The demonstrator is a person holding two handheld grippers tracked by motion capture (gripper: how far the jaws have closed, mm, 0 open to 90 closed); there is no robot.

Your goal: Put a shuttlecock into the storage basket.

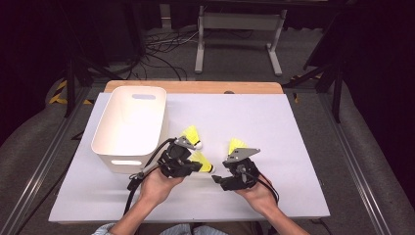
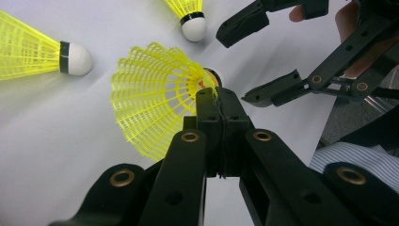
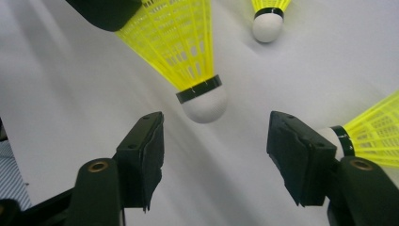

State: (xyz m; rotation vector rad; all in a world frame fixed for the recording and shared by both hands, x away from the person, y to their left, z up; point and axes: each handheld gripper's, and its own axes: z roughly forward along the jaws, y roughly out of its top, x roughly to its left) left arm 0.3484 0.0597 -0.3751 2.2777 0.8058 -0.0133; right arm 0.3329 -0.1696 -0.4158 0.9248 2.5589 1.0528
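- At the bottom of the high view the person's two hands come in; the left gripper (image 1: pixel 188 164) sits lower centre-left and the right gripper (image 1: pixel 230 171) lower centre-right, near each other on the white table (image 1: pixel 293 147).
- In the left gripper view, the left gripper's jaws are pressed together on the rim of a yellow held shuttlecock's (image 2: pixel 155 101) skirt, at the middle of the frame.
- In the right gripper view, that same shuttlecock hangs cork-down in the upper middle, just beyond the right gripper's jaws.
- The right gripper's jaws stand apart with nothing between the pads; the cork sits just past the gap.
- A second shuttlecock (image 3: pixel 371 136) lies at the right edge of the right gripper view, just behind the right-hand jaw.
- A third shuttlecock (image 3: pixel 268 19) lies farther off, at the top of that view, cork toward the camera.
- A white bin (image 1: pixel 129 125) stands at centre-left of the high view, just beyond the left gripper.
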